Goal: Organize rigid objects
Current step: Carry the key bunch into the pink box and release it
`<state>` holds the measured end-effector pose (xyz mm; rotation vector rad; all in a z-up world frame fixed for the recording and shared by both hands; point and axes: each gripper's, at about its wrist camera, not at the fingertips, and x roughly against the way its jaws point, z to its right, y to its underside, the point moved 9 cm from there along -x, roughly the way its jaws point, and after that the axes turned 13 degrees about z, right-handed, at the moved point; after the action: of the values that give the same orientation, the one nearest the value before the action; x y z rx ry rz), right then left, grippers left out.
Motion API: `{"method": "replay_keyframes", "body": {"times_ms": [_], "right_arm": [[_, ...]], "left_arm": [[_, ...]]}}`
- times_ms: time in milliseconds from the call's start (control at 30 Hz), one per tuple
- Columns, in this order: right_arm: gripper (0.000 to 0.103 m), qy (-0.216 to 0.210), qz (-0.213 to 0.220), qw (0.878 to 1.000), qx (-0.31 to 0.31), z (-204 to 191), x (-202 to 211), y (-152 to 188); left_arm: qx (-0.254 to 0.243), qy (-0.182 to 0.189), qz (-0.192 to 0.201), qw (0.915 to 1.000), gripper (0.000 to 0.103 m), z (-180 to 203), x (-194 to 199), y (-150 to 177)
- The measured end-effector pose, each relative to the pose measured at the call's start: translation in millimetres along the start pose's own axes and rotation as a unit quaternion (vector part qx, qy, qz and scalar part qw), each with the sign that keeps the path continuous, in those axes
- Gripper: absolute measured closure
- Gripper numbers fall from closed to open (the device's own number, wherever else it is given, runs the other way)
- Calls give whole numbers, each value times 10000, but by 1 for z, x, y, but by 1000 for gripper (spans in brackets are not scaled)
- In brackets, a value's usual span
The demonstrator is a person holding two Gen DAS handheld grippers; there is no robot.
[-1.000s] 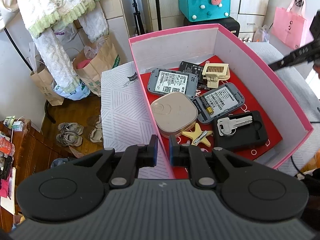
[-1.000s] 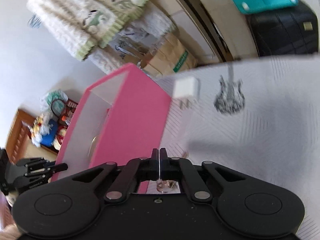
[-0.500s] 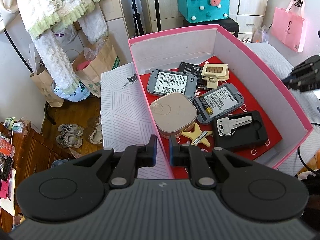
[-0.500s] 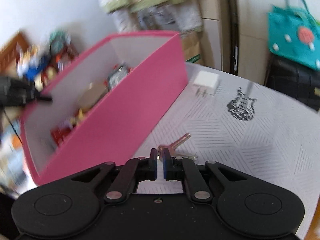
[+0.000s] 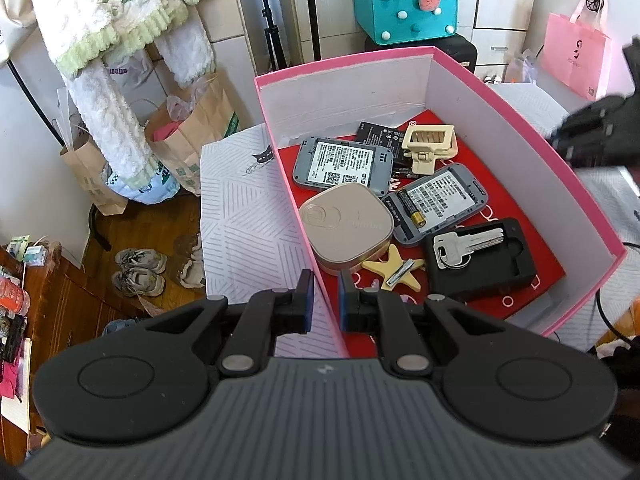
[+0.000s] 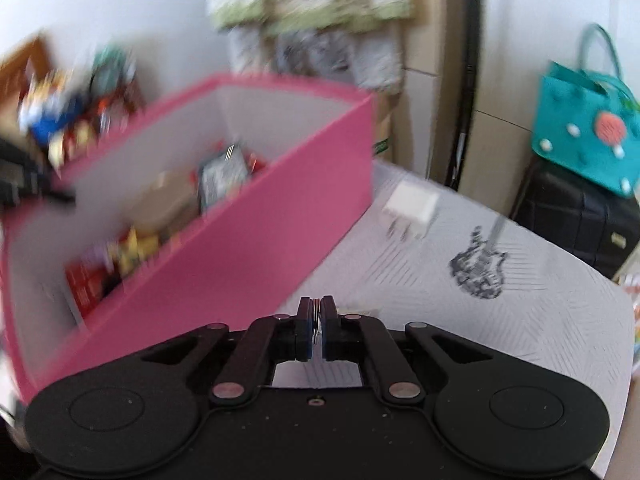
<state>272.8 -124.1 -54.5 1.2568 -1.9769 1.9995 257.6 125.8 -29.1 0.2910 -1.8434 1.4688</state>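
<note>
A pink box point(image 5: 520, 128) stands on the white cloth. It holds two grey devices point(image 5: 344, 166), a beige case point(image 5: 346, 226), a star clip point(image 5: 394, 270), a cream clip point(image 5: 430, 146) and a black tray point(image 5: 480, 276) with a key point(image 5: 466, 244). My left gripper point(image 5: 322, 300) is shut on the box's near side wall. Right of the box point(image 6: 240, 240), my right gripper point(image 6: 316, 320) has its jaws closing, with the pads pressed on a thin metal key ring point(image 6: 316, 307); the keys are mostly hidden. It appears dark and blurred point(image 5: 596, 136) in the left wrist view.
A white charger plug point(image 6: 412, 208) lies on the cloth point(image 6: 520, 320) beyond my right gripper, near a printed guitar point(image 6: 480, 268). A teal bag point(image 5: 408, 4) on a black case stands behind the table. Paper bags point(image 5: 188, 132) and shoes point(image 5: 138, 270) lie on the floor at left.
The right wrist view has rolled and shifted along the box. The keys lying ahead of the right fingers half a second ago now have their ring pinched between the pads. The left gripper has not moved.
</note>
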Motion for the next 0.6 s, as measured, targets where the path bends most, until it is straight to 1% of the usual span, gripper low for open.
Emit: {"method": "replay_keyframes", "body": {"times_ms": [100, 133, 233, 400, 433, 500, 600], "right_arm": [[98, 28, 175, 9990, -401, 9, 16, -24], [98, 4, 220, 9988, -433, 10, 19, -32], [98, 62, 502, 9980, -380, 7, 30, -57], [98, -37, 861, 9962, -98, -14, 45, -95], [98, -85, 899, 9959, -30, -18, 45, -102], [98, -324, 909, 9953, 22, -32, 44, -114], [98, -659, 778, 9947, 123, -55, 28, -124]], "left_arm": [[-33, 0, -14, 10000, 92, -1, -1, 0], [4, 14, -18, 10000, 92, -2, -1, -1], [132, 95, -34, 9999, 92, -5, -4, 0], [75, 73, -18, 9999, 92, -3, -4, 1], [86, 79, -19, 9999, 92, -3, -4, 1], [96, 94, -14, 9999, 92, -4, -4, 1], [105, 107, 13, 9999, 92, -4, -3, 1]]}}
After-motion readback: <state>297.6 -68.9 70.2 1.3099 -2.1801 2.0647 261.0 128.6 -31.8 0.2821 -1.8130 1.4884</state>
